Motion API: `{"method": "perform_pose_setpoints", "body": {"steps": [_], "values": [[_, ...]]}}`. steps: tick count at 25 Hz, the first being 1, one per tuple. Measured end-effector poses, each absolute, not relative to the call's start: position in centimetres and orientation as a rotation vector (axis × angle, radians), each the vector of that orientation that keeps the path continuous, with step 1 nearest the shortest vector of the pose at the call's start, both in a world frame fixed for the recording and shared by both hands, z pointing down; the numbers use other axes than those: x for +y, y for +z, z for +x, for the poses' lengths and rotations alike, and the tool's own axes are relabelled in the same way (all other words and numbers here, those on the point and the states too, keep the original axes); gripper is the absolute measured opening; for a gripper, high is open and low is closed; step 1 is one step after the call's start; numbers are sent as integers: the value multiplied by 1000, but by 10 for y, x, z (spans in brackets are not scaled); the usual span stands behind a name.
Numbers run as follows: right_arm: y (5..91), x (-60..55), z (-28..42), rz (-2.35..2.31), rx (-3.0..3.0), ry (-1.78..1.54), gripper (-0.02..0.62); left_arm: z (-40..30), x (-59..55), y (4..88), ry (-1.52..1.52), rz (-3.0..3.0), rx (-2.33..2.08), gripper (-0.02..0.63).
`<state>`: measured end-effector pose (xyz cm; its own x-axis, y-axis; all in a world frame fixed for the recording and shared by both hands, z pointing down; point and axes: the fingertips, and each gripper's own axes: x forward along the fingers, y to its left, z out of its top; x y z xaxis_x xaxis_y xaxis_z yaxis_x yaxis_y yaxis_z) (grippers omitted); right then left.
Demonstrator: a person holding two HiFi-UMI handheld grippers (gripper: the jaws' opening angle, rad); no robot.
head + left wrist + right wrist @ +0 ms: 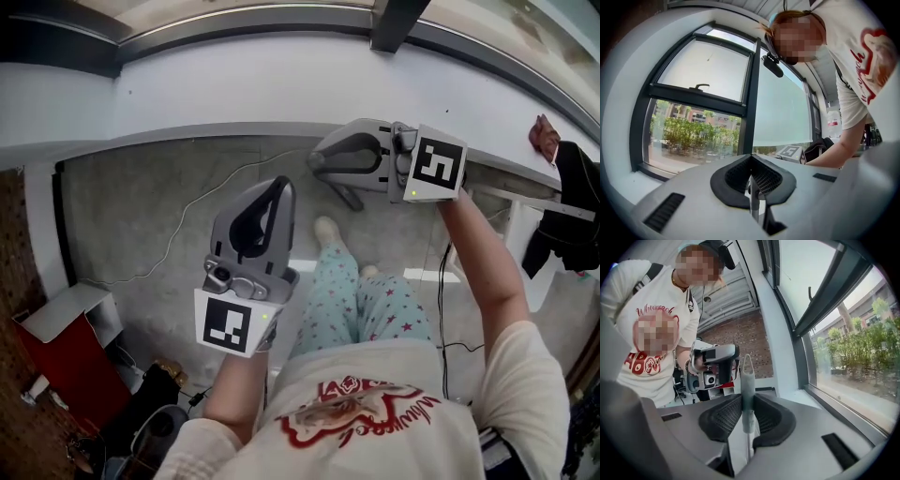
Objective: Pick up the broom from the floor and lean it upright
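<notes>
Right hand-held gripper [317, 161]: jaws narrow, pinched on the top end of the broom handle [747, 385]. The pale grey cap with its hanging loop pokes up above the pads, and a thin shaft runs down through the gap below. Handle stands close to upright in the right gripper view, tip up, so the broom hangs below this hand and is already off the floor [169, 206]. In the head view a short dark stick [347, 192] slants from under the jaws toward the person's feet. Probably the shaft seen end-on, but can't be sure. Brush end not made out in any view. Left hand-held gripper [279, 187]: jaws together, nothing held between them that I can make out. It sits near the right one and points away from the body toward the white wall [281, 84] under the window [843, 333]. The right gripper view shows it just behind the handle, not touching it. Key relation: the long axis of the broom runs down from the right gripper, nearly vertical. The wall lies straight ahead of both hands, past a strip of bare floor. Right hand has the broom and is the one to carry it. Left hand is free and could steady the shaft lower down. Judged step: bring the brush end to the floor at the wall's foot, then tip the handle top onto the wall. With the grip this far up the handle, the lower end may swing.
</notes>
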<state>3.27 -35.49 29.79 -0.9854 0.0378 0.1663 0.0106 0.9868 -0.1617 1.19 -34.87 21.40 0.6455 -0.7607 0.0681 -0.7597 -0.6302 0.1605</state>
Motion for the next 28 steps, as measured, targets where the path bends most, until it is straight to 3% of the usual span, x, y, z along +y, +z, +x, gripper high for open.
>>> {"method": "perform_pose_setpoints", "body": {"steps": [7,28], "values": [[300,-373,14,-228,-2988,258,95,7,-354,242,40,2610,-1318,17],[305,-456,53,-607,-2959,311,97,71,-386,242,45,2423,-1667,17]]}}
